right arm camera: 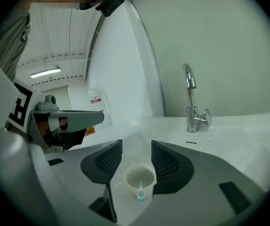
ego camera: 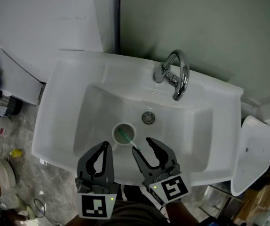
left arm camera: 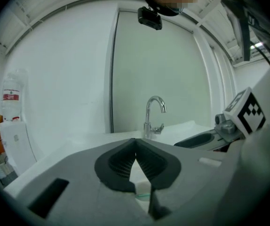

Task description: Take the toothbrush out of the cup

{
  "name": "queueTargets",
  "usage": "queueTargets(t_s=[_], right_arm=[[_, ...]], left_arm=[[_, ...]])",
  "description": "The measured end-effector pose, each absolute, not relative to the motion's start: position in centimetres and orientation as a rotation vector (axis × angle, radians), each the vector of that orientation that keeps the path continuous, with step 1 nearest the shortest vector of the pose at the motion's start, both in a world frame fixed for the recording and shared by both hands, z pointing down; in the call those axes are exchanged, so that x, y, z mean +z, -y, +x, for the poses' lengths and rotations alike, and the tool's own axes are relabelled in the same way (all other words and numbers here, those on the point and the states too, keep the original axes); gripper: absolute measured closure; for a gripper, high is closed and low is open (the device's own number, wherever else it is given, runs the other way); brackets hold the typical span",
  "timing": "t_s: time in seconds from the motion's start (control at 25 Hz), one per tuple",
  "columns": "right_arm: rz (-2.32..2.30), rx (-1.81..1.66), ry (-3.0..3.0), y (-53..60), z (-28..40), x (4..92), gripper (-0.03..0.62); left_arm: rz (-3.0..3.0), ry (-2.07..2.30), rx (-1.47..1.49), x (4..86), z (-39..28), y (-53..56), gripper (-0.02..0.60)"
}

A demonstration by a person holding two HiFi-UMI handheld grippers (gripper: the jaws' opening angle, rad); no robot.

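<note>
Head view: the white cup (ego camera: 124, 134) stands in the basin of the sink (ego camera: 59, 102), with the toothbrush (ego camera: 125, 139) leaning inside it, its teal end over the rim.
Progress: nothing lifted yet; the grasp and pull-out remain.
Right hand-held gripper (ego camera: 142, 145): jaws spread beside the brush end, pinching nothing.
Left hand-held gripper (ego camera: 106, 147): tips pressed together, empty.
Materials: glossy, likely ceramic basin; smooth round cup; slim plastic brush; ribbed dark pads (right arm camera: 109, 161).
</note>
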State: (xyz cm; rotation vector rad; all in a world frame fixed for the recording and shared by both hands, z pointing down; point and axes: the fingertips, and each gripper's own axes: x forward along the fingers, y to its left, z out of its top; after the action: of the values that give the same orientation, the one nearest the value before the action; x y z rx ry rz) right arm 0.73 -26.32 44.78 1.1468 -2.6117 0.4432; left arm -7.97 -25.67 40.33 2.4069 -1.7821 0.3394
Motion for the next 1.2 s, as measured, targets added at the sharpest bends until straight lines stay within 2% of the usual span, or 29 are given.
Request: queueTargets(t_s=[0.08,0.6,0.92,1.2], right_arm=[[1.1,0.434,2.575,26.3,0.5,46.8,0.407],[0.955,0.502,2.426,26.1,-0.1,54.6,0.408],[0.91,0.588,2.377,26.4,-0.5,56.6,0.457],[0.831,0.662,2.303,25.9,-0.8,58.3,0.469]], left_arm=[[2.379,1.766,0.346,41.9,-8.1,26.0,0.568],[2.278,1.718,0.402,47.7,-9.2,26.9,0.567],[2.237,1.713,0.402,49.2,-9.9,27.5,0.567],[2.219,1.718,0.411,49.7,-10.5,28.0,0.568]])
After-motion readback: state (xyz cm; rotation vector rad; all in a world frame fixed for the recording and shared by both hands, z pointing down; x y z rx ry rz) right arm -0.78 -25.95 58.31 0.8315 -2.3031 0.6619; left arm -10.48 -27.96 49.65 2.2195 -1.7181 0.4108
